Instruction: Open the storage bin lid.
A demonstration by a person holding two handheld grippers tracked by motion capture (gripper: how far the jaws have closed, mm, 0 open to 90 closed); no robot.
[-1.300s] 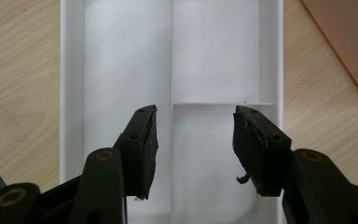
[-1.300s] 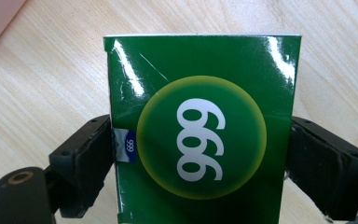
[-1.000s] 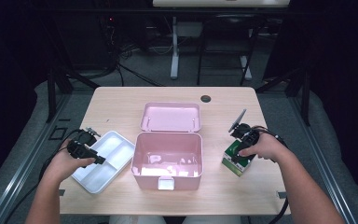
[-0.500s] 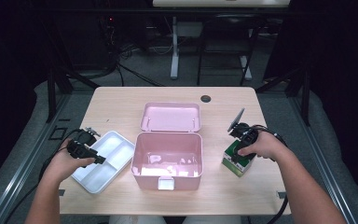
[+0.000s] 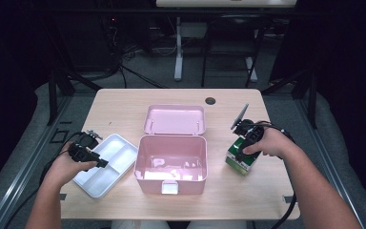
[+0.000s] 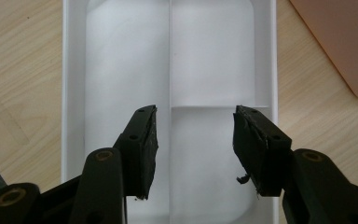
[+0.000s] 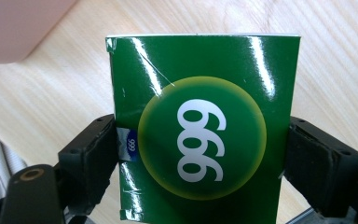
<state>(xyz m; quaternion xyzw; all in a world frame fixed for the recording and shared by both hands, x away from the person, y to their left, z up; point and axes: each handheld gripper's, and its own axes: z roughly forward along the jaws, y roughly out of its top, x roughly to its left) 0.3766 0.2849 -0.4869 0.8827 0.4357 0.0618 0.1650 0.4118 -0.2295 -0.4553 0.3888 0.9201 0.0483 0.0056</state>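
A green carton marked "999" stands on the table right of an open pink box. My right gripper comes down on it from above, and its jaws press against both sides of the carton. Left of the pink box lies a white divided tray. My left gripper hovers over that tray, open, with nothing between its fingers. The tray's compartments are bare.
The pink box's lid lies flat behind it. Pale shapes show inside the box, too unclear to name. A corner of the pink box shows in the left gripper view and the right gripper view. A dark grommet sits near the table's far edge.
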